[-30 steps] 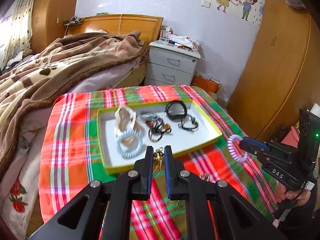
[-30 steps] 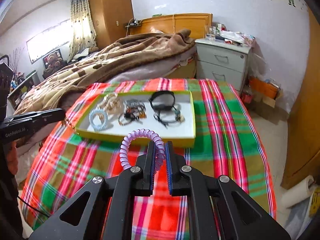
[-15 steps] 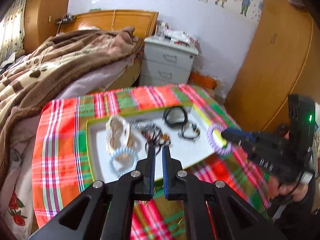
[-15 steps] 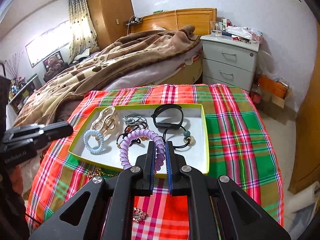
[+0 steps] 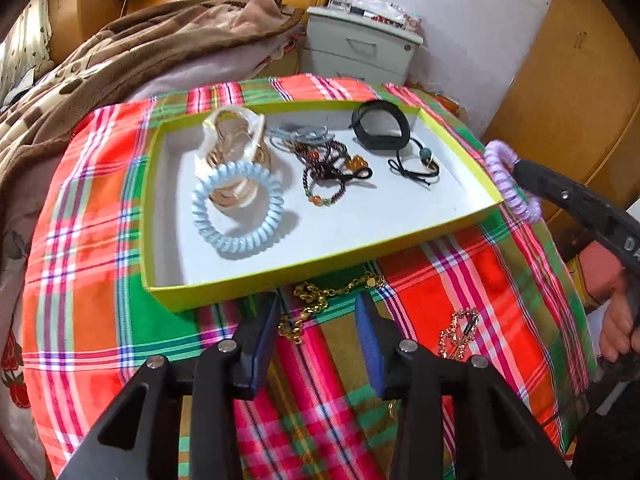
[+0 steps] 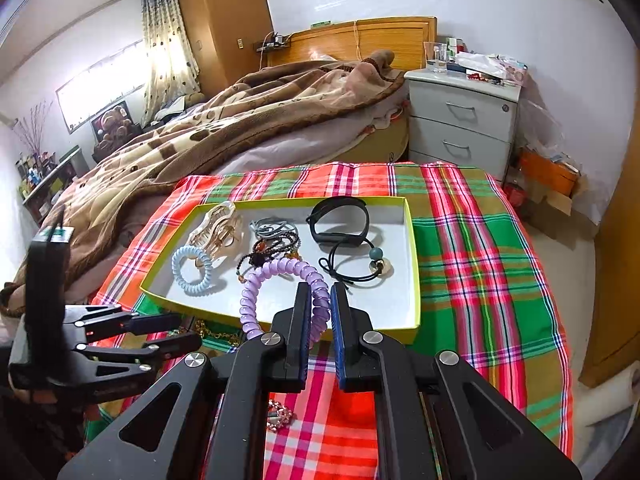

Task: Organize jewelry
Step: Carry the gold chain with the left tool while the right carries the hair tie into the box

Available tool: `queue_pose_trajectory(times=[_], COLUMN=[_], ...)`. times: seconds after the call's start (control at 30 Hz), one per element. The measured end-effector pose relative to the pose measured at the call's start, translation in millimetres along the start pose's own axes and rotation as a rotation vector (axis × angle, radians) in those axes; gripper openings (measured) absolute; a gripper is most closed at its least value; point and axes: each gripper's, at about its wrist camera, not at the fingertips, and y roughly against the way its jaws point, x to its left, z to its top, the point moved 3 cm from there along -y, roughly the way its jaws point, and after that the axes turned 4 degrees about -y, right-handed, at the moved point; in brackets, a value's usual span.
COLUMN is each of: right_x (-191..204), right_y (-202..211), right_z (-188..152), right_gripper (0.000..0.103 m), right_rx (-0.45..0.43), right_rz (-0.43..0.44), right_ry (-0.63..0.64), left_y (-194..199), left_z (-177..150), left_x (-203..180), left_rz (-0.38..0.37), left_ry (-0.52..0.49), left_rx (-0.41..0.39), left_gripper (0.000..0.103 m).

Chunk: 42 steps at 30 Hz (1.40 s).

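A bright checked cloth [image 6: 472, 240] covers the table by a bed. The right gripper [image 6: 320, 300] pinches the purple coil band [image 6: 276, 280] over the tray [image 6: 412, 264]; the band looks light and squishy. The left gripper [image 5: 318, 312], spread apart, hovers above the gold chain [image 5: 320, 300], which looks floppy and best pinched mid-length.

Bright, even indoor light. A sunlit curtained window [image 6: 120, 76] glares white at the left of the right wrist view. Strong fisheye bending with dark corners. Soft shadows lie inside the yellow-rimmed white cardboard tray [image 5: 320, 268]. Slight blur overall.
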Motion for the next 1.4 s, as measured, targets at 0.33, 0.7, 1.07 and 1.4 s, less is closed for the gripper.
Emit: queue_pose_trajectory(times=[0.33,0.7,1.07,1.4], right_x=[-5,-9,-11,-4], right_y=[2,6,20,30], right_z=[-4,-6,-2,16], right_gripper=[0.01,0.01,0.01,0.01], right_rx=[-0.01,-0.015,-0.046,-0.067], right_rz=[0.021,0.017,0.0,0.012], right_ry=[-0.012,-0.025,-0.034,-0.017], left_y=[-15,-8,37,83], left_z=[4,3,13,49], left_x=[-17,-20,-15,-19], left_rz=[0.171,0.117,0.015,-0.029], left_ry=[-0.062,-0.038,0.008,-0.022], left_rx=[0.018,-0.016,-0.129,-0.235], left_gripper=[0.044,0.006,0.007,0.007])
